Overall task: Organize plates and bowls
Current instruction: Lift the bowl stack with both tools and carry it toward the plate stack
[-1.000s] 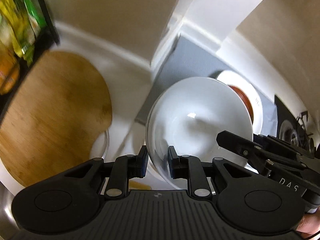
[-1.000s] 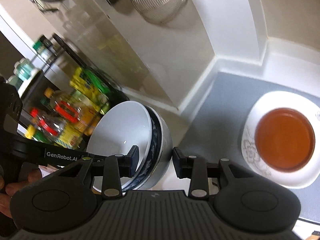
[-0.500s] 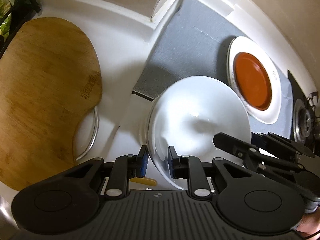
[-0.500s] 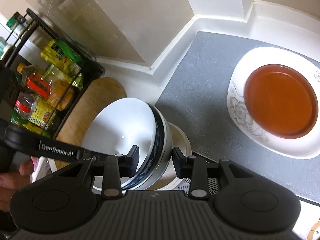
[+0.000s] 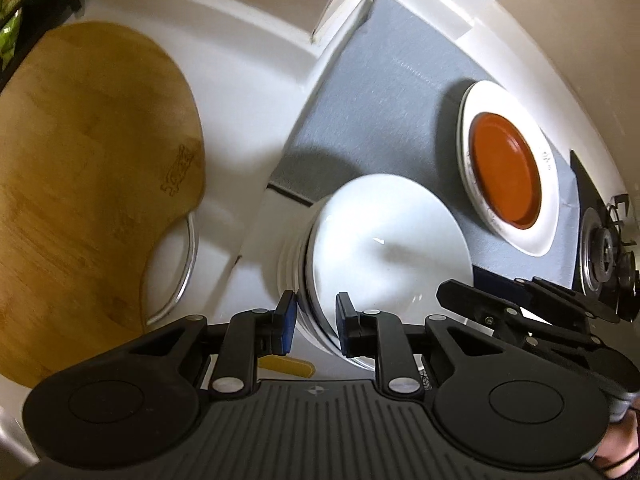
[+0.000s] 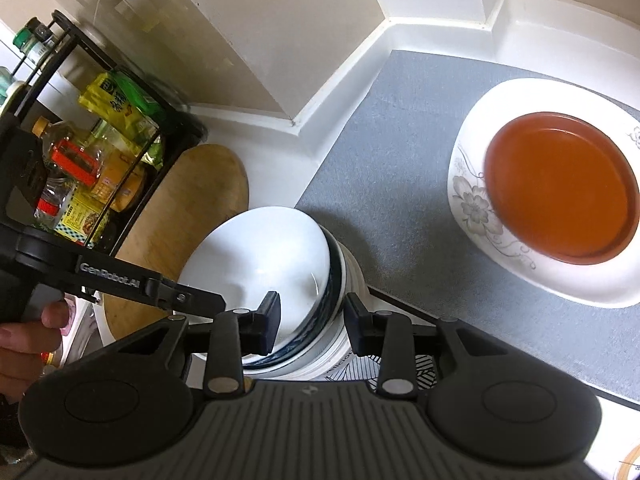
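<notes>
- The left gripper (image 5: 316, 322) pinches the near rim of the white bowl (image 5: 390, 240), low in the middle of the frame.
- The right gripper (image 6: 312, 322) grips the other side of the same bowl (image 6: 264, 256).
- The bowl has a dark blue outside and sits in a stack of white bowls (image 6: 348, 272).
- At the right, an orange plate (image 6: 560, 186) lies on a flowered white plate (image 6: 472, 204) on the grey mat (image 6: 400, 140).
- A wooden board (image 5: 88, 184) lies at the left on the white table (image 5: 248, 92).
</notes>
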`<state>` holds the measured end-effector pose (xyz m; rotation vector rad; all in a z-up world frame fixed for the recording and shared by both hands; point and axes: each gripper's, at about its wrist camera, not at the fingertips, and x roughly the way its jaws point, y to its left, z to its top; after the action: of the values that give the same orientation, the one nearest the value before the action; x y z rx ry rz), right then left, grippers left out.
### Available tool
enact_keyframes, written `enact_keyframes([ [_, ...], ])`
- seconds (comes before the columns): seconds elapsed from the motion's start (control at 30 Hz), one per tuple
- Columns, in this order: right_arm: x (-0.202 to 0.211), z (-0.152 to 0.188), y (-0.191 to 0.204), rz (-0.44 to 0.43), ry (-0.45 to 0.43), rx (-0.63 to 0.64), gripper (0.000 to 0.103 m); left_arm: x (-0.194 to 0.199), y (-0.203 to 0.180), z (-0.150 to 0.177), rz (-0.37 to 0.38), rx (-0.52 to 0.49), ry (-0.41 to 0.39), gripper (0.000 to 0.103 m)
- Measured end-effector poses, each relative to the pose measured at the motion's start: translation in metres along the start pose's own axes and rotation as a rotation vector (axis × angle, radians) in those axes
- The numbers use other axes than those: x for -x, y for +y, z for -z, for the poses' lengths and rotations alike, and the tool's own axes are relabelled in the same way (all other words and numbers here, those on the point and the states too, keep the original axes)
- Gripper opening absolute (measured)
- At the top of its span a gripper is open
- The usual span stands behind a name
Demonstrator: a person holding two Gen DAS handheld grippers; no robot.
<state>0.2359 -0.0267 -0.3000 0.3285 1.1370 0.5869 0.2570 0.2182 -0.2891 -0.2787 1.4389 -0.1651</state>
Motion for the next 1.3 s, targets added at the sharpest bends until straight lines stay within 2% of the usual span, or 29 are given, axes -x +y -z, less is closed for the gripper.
enact_keyframes([
  [0.13, -0.003, 0.002, -0.005, -0.006, 0.001, -0.037, 0.041, 0.010, 0.002, -0.002, 0.015, -0.018, -0.040, 0.025],
  [0.2, -0.004, 0.004, -0.009, -0.009, 0.005, -0.061, 0.051, 0.007, 0.004, -0.004, 0.013, -0.020, -0.034, 0.029],
  [0.33, -0.010, 0.008, -0.017, -0.028, 0.026, -0.116, 0.058, -0.004, 0.006, -0.006, -0.003, -0.009, -0.011, 0.031],
  [0.4, -0.015, 0.011, -0.022, -0.052, 0.039, -0.151, 0.062, -0.015, 0.010, -0.006, 0.020, 0.005, 0.021, 0.039],
  [0.43, -0.017, 0.013, -0.024, -0.055, 0.039, -0.160, 0.062, -0.022, 0.012, -0.006, 0.026, 0.013, 0.044, 0.055],
  [0.47, -0.019, 0.014, -0.025, -0.053, 0.026, -0.157, 0.062, -0.029, 0.014, -0.007, 0.030, 0.030, 0.067, 0.065],
  [0.6, -0.030, 0.014, -0.028, -0.061, 0.031, -0.166, 0.068, -0.048, 0.021, -0.006, 0.082, 0.073, 0.112, 0.066],
  [0.77, -0.046, 0.020, -0.042, -0.116, 0.050, -0.253, 0.075, -0.063, 0.031, -0.003, 0.139, 0.143, 0.129, 0.083],
  [0.9, -0.053, 0.025, -0.052, -0.174, 0.059, -0.320, 0.074, -0.066, 0.036, -0.002, 0.190, 0.188, 0.128, 0.080],
  [0.97, -0.052, 0.027, -0.054, -0.188, 0.057, -0.340, 0.074, -0.061, 0.033, 0.001, 0.207, 0.159, 0.106, 0.068],
  [1.17, -0.042, 0.029, -0.053, -0.195, 0.049, -0.319, 0.064, -0.043, 0.022, 0.003, 0.123, 0.083, 0.039, 0.051],
  [1.3, -0.036, 0.027, -0.051, -0.178, 0.040, -0.308, 0.054, -0.034, 0.021, 0.004, 0.096, 0.069, 0.014, 0.045],
])
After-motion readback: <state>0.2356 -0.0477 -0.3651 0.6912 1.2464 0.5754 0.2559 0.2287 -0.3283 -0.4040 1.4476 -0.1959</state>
